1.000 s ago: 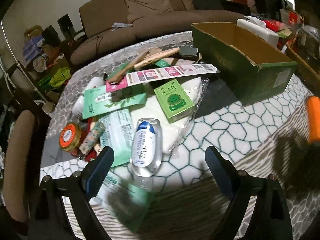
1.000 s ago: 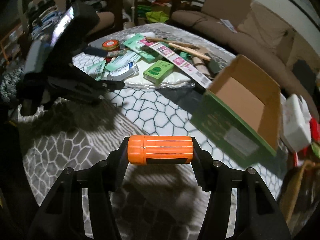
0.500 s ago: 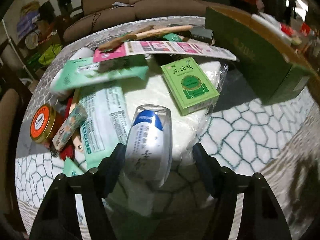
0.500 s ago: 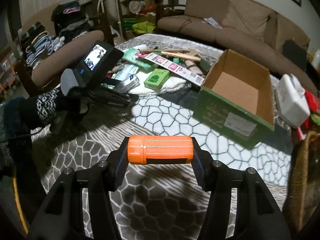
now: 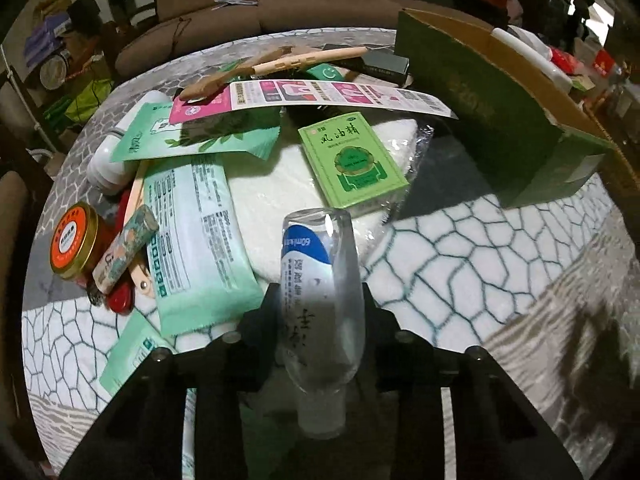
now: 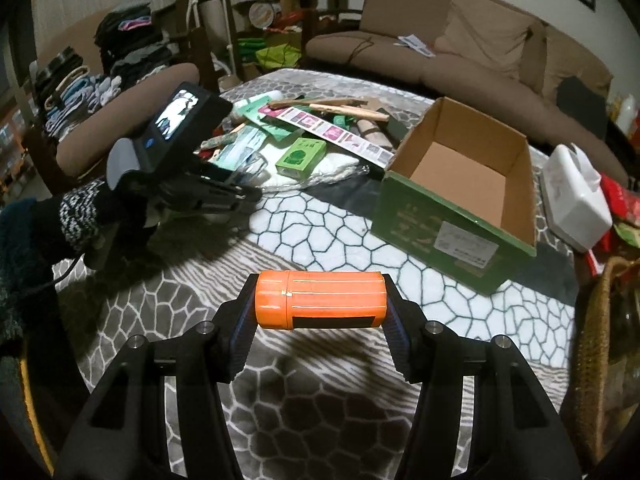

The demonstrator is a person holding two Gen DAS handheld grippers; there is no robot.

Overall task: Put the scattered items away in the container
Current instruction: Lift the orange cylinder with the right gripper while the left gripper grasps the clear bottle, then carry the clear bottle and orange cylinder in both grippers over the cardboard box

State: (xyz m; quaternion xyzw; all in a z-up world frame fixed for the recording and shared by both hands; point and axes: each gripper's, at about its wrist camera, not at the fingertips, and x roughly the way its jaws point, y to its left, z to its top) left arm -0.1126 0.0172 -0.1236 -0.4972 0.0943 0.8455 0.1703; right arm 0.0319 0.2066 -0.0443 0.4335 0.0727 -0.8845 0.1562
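Both my hand-held grippers carry something over the table.

My left hand-held gripper (image 5: pixel 320 304) is closing on the clear bottle (image 5: pixel 318 300) between its jaws, beside the pile; my right hand-held gripper (image 6: pixel 320 300) clamps the orange tube (image 6: pixel 320 300) endwise, near the empty cardboard box (image 6: pixel 440 224).

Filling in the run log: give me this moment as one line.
left gripper: closing on clear bottle | right gripper: holds orange tube | cardboard box: empty

Dim room, light apparently from overhead; dark fisheye corners, hard shadows, slight blur at edges.
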